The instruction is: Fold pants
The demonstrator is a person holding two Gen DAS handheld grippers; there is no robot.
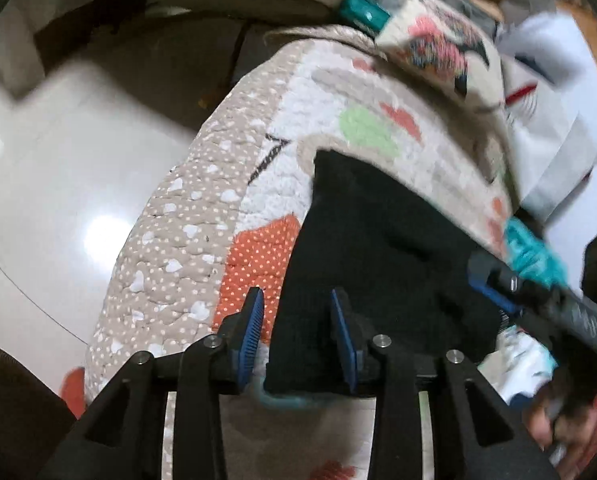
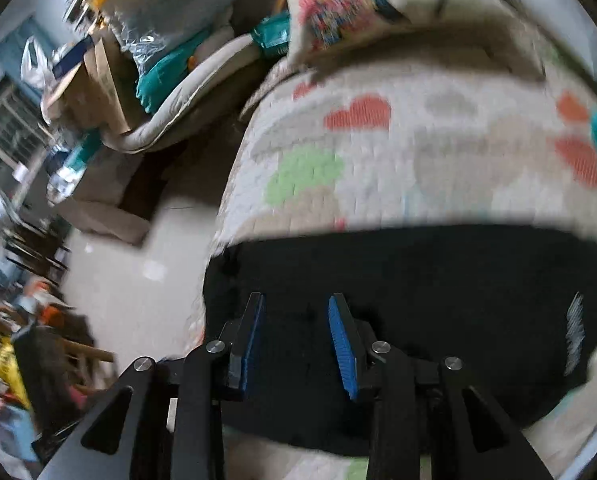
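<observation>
We find both released — left hand-held gripper (image 1: 296, 312) and right hand-held gripper (image 2: 296, 316) part-open above the black pants (image 2: 418, 280), gripping nothing, on the quilt (image 2: 378, 160).

The black pants (image 1: 378, 248) run under the left gripper (image 1: 297, 308) and out of sight behind its frame, so their near edge is hidden. In the right wrist view the pants (image 2: 418, 272) are smeared by motion, with no fold or seam to make out; a pale streak (image 2: 574, 332) on them is perhaps a label, too blurred to read. The patterned quilt (image 2: 378, 152) is blurred as well, its shapes soft. The right gripper (image 1: 538, 292) shows in the left wrist view only as a streaked dark bar cut by the edge, so how its jaws stand cannot be told there. The clutter (image 2: 98, 60) beyond is indistinct.
</observation>
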